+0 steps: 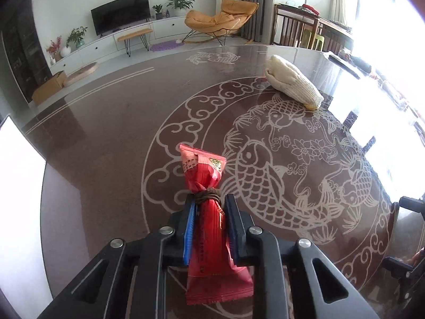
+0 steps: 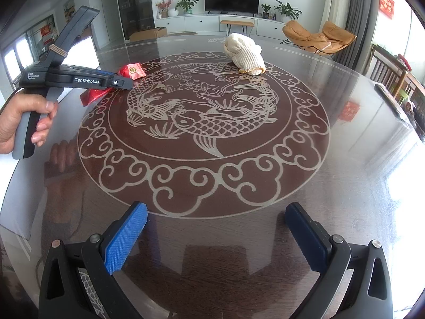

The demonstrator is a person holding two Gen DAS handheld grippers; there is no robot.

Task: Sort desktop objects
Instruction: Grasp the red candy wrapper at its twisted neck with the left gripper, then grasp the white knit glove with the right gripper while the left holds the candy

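On the glossy dark-brown round table [image 2: 265, 239] with its pale carp-and-cloud pattern, we see two things to sort. Our left gripper [image 1: 207, 207] has its two fingers pressed in against the red crinkled foil snack packet [image 1: 203, 178], which is tied round its neck with a brown band. The packet runs forward between the blue pads [image 1: 189, 228], its twisted top sticking out past the fingertips and its flat end hanging back beneath the gripper body.

From the right wrist view the same left gripper [image 2: 124, 82] sits at the far left of the table, held by our left hand [image 2: 24, 122], and the red packet [image 2: 131, 71] shows on both sides of its tip, low over the table's surface; whether it touches the glass we cannot tell.

Our right gripper [image 2: 216, 219] is spread wide with nothing between its fingers, only bare tabletop beyond them at the near edge.

A cream knitted work glove [image 2: 245, 53], bunched into a lump, lies at the far rim of the round pattern, well apart from both grippers. In the left wrist view that glove [image 1: 292, 81] lies far and to the right.
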